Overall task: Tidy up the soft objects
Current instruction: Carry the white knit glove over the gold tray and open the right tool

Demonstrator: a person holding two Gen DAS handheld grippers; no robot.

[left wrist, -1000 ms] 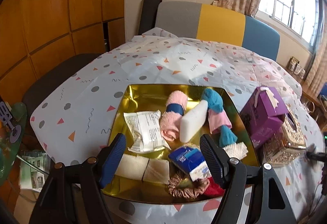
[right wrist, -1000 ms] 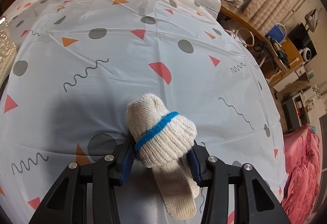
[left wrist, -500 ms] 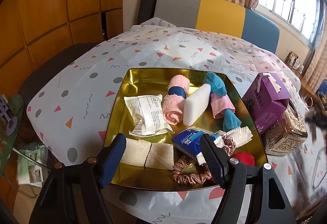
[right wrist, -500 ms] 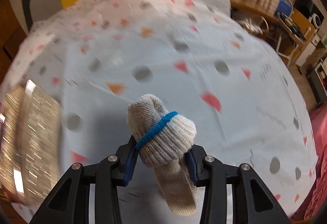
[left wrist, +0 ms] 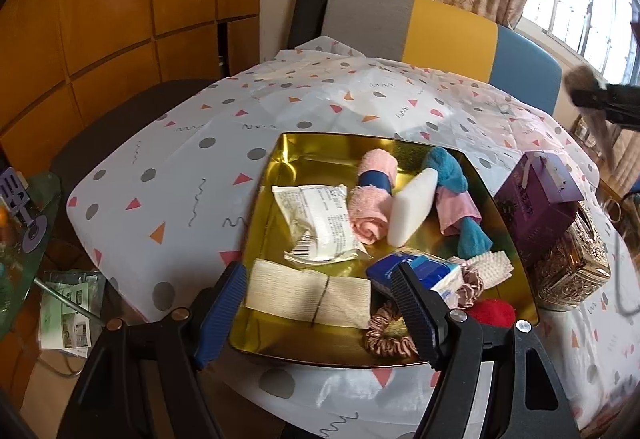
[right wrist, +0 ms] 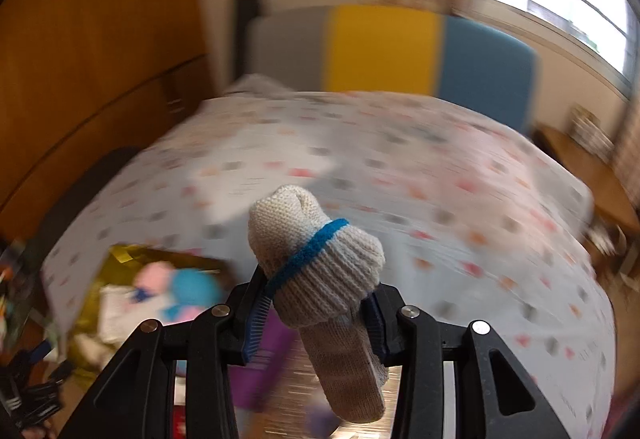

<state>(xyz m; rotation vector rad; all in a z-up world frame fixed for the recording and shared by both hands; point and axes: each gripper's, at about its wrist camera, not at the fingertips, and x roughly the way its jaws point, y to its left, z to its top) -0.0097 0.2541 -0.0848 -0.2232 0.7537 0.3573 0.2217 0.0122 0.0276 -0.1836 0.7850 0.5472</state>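
My right gripper is shut on a rolled cream knit glove with a blue band, held in the air above the patterned tablecloth. In the left wrist view it shows as a blur at the upper right. The gold tray holds a pink rolled towel, a white sponge, a teal-and-pink cloth, a wrapped packet, a folded beige cloth, a blue tissue pack and a pink scrunchie. My left gripper hangs open over the tray's near edge, holding nothing.
A purple box and an ornate gold box stand right of the tray. A grey, yellow and blue chair back is behind the table. A glass side table sits low at the left.
My right gripper has risen with the glove and swung left, so the tray and purple box now show in its view. It has entered the left view's upper right. The left gripper drifted slightly.
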